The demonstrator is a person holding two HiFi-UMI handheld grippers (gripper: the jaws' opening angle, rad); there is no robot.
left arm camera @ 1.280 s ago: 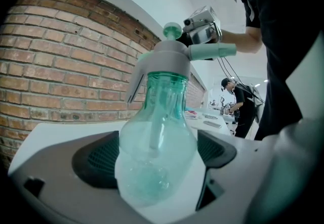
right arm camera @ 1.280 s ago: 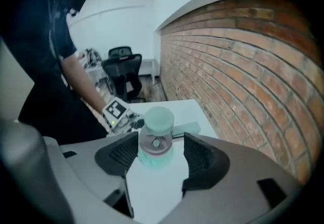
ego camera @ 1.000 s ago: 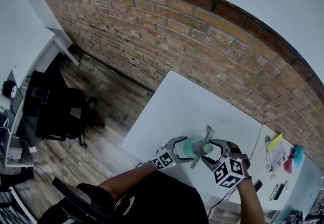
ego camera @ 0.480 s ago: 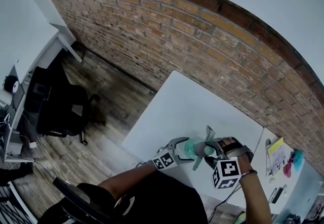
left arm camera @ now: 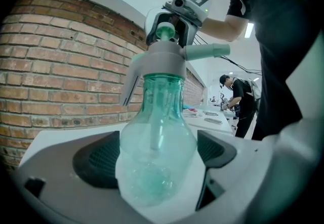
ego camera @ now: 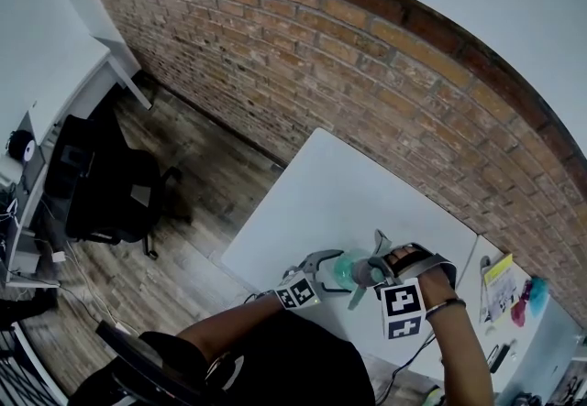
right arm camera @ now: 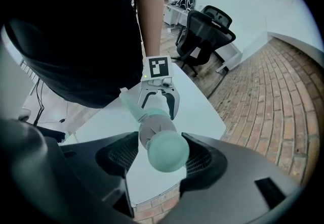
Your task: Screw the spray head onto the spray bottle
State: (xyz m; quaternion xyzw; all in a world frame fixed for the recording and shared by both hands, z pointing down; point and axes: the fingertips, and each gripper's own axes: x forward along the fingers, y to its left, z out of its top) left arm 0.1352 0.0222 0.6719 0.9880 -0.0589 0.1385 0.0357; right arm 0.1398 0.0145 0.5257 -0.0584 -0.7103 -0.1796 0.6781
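Standing by a red brick wall (ego camera: 321, 56) on plank flooring (ego camera: 197, 184), the white table (ego camera: 367, 184) lies under the teal spray bottle (left arm camera: 158, 117). The left hand-held gripper (left arm camera: 154, 157) clamps the bottle, and the right hand-held gripper (right arm camera: 161, 154) grips its spray head (right arm camera: 154, 132).

**Where Things Are**

The bottle (left arm camera: 154, 142) is held above the near edge of the table (ego camera: 348, 180), in the left gripper (right arm camera: 158, 109). The spray head (left arm camera: 162, 61) is set on its neck, in the right gripper (left arm camera: 165, 28). A brick wall (ego camera: 367, 74) is seen behind the table, a chair (ego camera: 110, 203) to its left.
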